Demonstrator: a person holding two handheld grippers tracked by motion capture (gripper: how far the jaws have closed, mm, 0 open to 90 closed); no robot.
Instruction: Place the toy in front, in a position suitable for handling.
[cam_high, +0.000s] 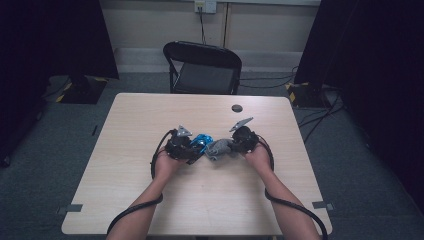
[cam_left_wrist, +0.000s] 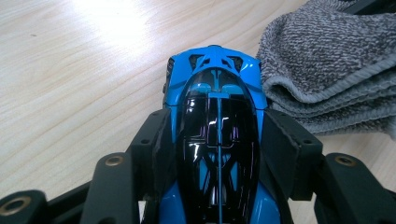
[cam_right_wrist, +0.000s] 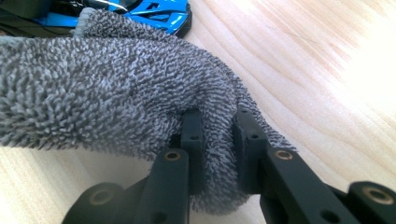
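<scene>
In the high view, the table (cam_high: 150, 200) takes up the middle of the frame, its far edge near a black chair (cam_high: 205, 67) at top centre and its near edge at the bottom, where both forearms come in. Bare wood lies wide on all sides of the hands; a small dark disc (cam_high: 237, 108) sits alone toward the far edge, right of centre. The left gripper (cam_high: 192, 148) and right gripper (cam_high: 231, 146) meet at mid-table, well away from every edge, with the blue car (cam_high: 202, 143) and the grey cloth (cam_high: 218, 148) touching between them. Cables trail back along each arm to the bottom corners.

In the left gripper view, the car fills the centre, nose pointing up the frame, its black canopy between the two jaws. The pads press on its two flanks, so the jaws stand about half open, clamped on the car (cam_left_wrist: 217, 116). The folded cloth (cam_left_wrist: 327, 70) lies at upper right, just beside the car's nose. Open table spreads over the whole left half.

In the right gripper view, the cloth (cam_right_wrist: 107, 88) bulks across the left and centre. The jaws at bottom centre are nearly closed, pinching a fold of it between the pads. The car (cam_right_wrist: 156, 14) peeks in at the top left, behind the cloth. Clear wood runs along the right side.
</scene>
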